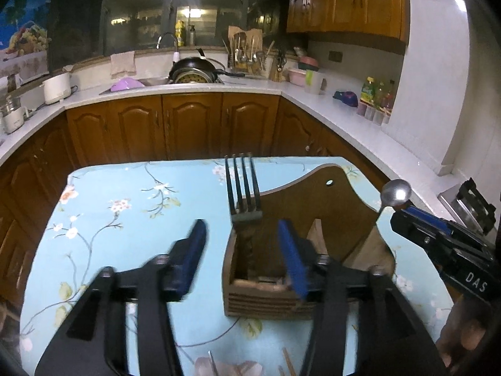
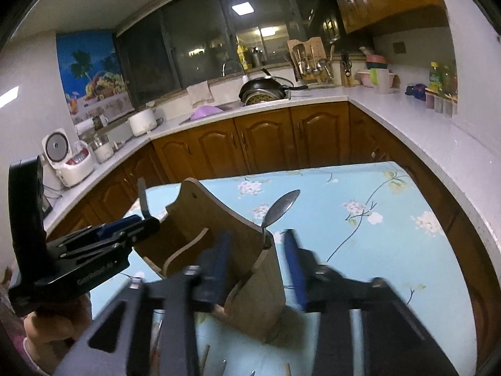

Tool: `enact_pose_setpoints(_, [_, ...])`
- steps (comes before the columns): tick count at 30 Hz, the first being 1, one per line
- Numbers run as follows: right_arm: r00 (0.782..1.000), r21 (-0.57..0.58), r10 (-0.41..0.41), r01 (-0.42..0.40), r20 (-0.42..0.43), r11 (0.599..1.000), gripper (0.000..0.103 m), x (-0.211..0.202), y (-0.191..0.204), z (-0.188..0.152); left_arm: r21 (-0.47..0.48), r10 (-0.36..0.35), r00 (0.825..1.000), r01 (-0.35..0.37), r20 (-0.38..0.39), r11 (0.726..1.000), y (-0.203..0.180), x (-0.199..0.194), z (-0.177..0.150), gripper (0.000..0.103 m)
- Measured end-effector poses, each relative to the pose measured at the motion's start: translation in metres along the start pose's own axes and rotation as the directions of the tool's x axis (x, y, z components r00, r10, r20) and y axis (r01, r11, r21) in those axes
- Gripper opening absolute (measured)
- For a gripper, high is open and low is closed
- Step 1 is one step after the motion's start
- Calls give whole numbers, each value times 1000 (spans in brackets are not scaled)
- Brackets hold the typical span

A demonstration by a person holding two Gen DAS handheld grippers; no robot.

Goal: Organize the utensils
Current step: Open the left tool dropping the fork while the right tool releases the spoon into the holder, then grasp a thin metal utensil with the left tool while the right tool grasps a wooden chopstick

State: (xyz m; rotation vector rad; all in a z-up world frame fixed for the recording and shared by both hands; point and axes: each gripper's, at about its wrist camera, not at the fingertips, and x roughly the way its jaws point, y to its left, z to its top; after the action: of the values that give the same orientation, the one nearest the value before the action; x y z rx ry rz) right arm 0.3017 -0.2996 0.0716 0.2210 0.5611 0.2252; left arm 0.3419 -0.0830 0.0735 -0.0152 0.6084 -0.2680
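A wooden utensil holder [image 1: 281,257] [image 2: 219,244] stands on the table with the light blue floral cloth [image 1: 131,219]. A metal fork [image 1: 242,188] stands upright in its left compartment, tines up. A metal spoon [image 1: 395,192] [image 2: 280,208] stands in its right compartment, bowl up. My left gripper [image 1: 242,244] is open and empty, its fingers on either side of the fork's neck. My right gripper [image 2: 256,263] is open and empty, its fingers astride the holder's right wall below the spoon. Each gripper shows in the other's view, the right one [image 1: 416,219] and the left one [image 2: 137,225].
More utensils, among them chopsticks [image 1: 289,363], lie at the near table edge. Brown kitchen cabinets [image 1: 188,125] and a white counter ring the table. The counter carries a sink with a black wok [image 1: 197,67], rice cookers [image 2: 70,156] and bottles [image 1: 375,94].
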Motion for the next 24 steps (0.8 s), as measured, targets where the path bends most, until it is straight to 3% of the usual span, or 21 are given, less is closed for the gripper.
enact_pose_setpoints(4, [1000, 18, 9, -9, 16, 1000, 49, -16, -2, -4, -19, 19, 1000, -19, 23, 1000, 7, -26, -8, 76])
enact_pose_setpoints(8, [999, 21, 10, -11, 42, 1000, 67, -37, -3, -15, -63, 23, 999, -20, 45, 998, 21, -58, -22, 83])
enact_pose_setpoints(13, [997, 26, 21, -23, 77, 999, 81, -73, 0, -34, -105, 34, 997, -27, 66, 994, 37, -98, -48, 88])
enact_pose_setpoints(18, [995, 38, 23, -27, 99, 999, 87, -106, 3, -56, -162, 52, 997, -41, 60, 986, 56, -133, -80, 89])
enact_pose_setpoints(24, [995, 34, -8, 5, 104, 999, 91, -139, 3, -89, -211, 77, 997, -73, 10, 975, 71, -148, -116, 89])
